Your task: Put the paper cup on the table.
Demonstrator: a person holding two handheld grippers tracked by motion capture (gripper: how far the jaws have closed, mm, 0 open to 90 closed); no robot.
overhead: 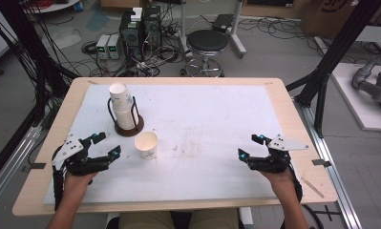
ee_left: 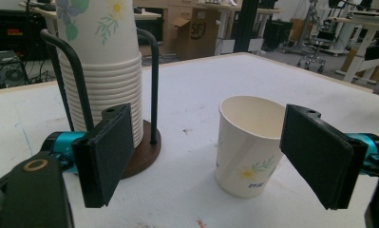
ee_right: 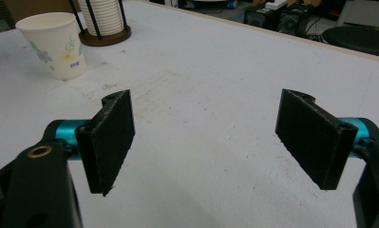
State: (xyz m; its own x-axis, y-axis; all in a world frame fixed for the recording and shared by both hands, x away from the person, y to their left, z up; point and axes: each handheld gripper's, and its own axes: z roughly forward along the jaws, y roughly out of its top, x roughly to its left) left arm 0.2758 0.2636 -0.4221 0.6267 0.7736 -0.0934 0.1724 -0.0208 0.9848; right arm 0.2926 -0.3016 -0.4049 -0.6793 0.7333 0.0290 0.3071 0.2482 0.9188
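Note:
A single paper cup (overhead: 146,145) with a flower print stands upright on the white mat, just in front of a stack of paper cups (overhead: 122,109) held in a black wire holder on a round brown base (overhead: 129,129). My left gripper (overhead: 107,145) is open to the left of the single cup, and that cup (ee_left: 249,145) stands a short way ahead of its jaws, with the stack (ee_left: 101,71) to its left. My right gripper (overhead: 250,146) is open over bare mat at the right. Far off at the upper left of the right gripper view are the cup (ee_right: 54,43) and the stack (ee_right: 104,16).
The white mat (overhead: 202,124) covers a wooden table (overhead: 283,100). A black stool (overhead: 206,44), computer boxes (overhead: 140,28) and tangled cables lie on the floor beyond the far edge. Black frame posts (overhead: 331,57) stand at the right.

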